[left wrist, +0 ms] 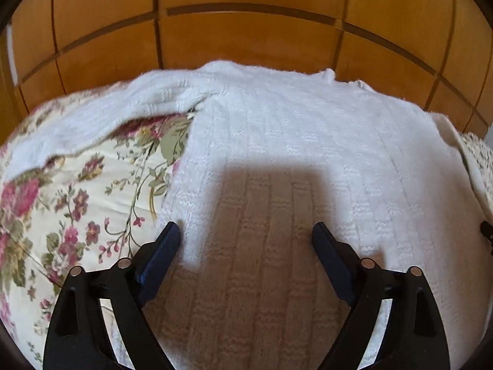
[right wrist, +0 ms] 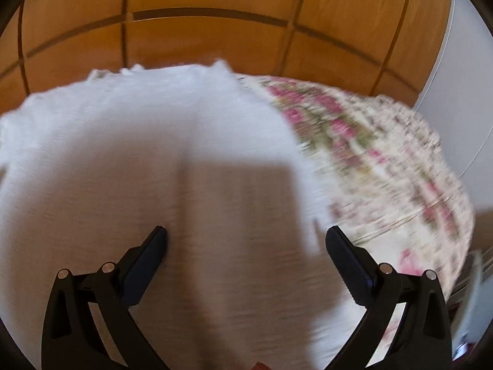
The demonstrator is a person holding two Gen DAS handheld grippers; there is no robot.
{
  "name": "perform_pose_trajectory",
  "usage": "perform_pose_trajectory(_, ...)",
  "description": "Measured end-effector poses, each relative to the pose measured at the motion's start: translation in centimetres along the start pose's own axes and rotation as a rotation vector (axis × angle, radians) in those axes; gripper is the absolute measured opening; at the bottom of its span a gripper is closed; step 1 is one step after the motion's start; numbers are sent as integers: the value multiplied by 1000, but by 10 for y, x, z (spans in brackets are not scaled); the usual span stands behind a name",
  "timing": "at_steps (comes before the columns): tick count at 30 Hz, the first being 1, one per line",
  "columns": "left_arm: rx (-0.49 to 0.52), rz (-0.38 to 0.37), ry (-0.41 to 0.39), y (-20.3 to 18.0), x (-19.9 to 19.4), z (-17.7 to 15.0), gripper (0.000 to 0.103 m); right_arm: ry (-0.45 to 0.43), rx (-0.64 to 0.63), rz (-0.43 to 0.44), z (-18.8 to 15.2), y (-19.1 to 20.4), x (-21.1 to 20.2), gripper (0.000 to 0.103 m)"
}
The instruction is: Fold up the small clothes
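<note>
A white knitted sweater (left wrist: 292, 141) lies spread flat on a floral bedspread (left wrist: 77, 191). One sleeve (left wrist: 101, 114) stretches out to the left in the left wrist view. My left gripper (left wrist: 246, 231) is open and empty, hovering over the sweater's near left part. In the right wrist view the sweater (right wrist: 138, 141) fills the left and middle, blurred by motion. My right gripper (right wrist: 246, 234) is open and empty over the sweater's right edge, its right finger (right wrist: 348, 256) over the floral bedspread (right wrist: 385, 160).
An orange wooden panelled wardrobe (left wrist: 246, 37) stands right behind the bed; it also shows in the right wrist view (right wrist: 215, 30). A white wall or door (right wrist: 462, 77) is at the far right. The other gripper's tip (left wrist: 486, 231) shows at the right edge.
</note>
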State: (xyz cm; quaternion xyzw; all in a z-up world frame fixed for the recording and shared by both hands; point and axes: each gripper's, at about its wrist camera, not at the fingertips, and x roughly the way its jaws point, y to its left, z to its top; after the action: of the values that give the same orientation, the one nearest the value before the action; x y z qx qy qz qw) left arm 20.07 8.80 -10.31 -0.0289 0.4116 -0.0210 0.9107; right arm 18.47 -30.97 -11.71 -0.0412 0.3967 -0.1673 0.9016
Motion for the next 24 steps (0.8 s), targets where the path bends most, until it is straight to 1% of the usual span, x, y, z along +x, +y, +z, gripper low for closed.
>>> perform_pose_trajectory(1, -9, -11, 3, 2, 1, 1, 88, -5, -11, -21, 2, -7, 1, 101)
perform_pose_trajectory(4, -3, -7, 5, -1, 1, -2, 89, -35, -82, -190, 7, -28, 8, 101)
perform_pose_trajectory(6, 2, -3, 7, -3, -1, -5, 91, -27, -91, -230, 9, -45, 13, 101)
perform_pose_trajectory(7, 3, -3, 9, -4, 0, -5, 91, -23, -73, -232, 10, -54, 10, 101)
perform_pose_trajectory(9, 1, -7, 9, -3, 1, -7, 91, -29, -35, -173, 8, -68, -2, 101)
perform_pose_trajectory(10, -1, -9, 9, -3, 2, -6, 91, -22, -27, -123, 5, -73, -10, 101)
perform_pose_trajectory(11, -1, -10, 10, -2, 2, -6, 92, -18, -23, -93, 3, -76, -17, 101)
perform_pose_trajectory(15, 0, -9, 11, -2, 3, -5, 92, 11, 40, 111, -28, -83, -51, 101)
perform_pose_trajectory(16, 0, -10, 11, -2, 3, -5, 92, 14, 47, 155, -35, -81, -57, 98)
perform_pose_trajectory(17, -1, -11, 11, -1, 3, -5, 93, 22, 44, 210, -46, -77, -66, 90)
perform_pose_trajectory(18, -2, -12, 11, -1, 3, -5, 93, 39, 33, 230, -54, -71, -71, 84)
perform_pose_trajectory(19, -2, -12, 12, -1, 3, -4, 93, 60, 25, 242, -62, -63, -72, 73)
perform_pose_trajectory(20, -2, -13, 12, -1, 3, -4, 93, 84, 14, 262, -71, -55, -72, 66)
perform_pose_trajectory(22, -3, -14, 12, -1, 4, -4, 94, 117, -11, 283, -84, -43, -67, 61)
perform_pose_trajectory(24, -3, -13, 12, -1, 4, -4, 94, 107, -52, 242, -94, -33, -63, 60)
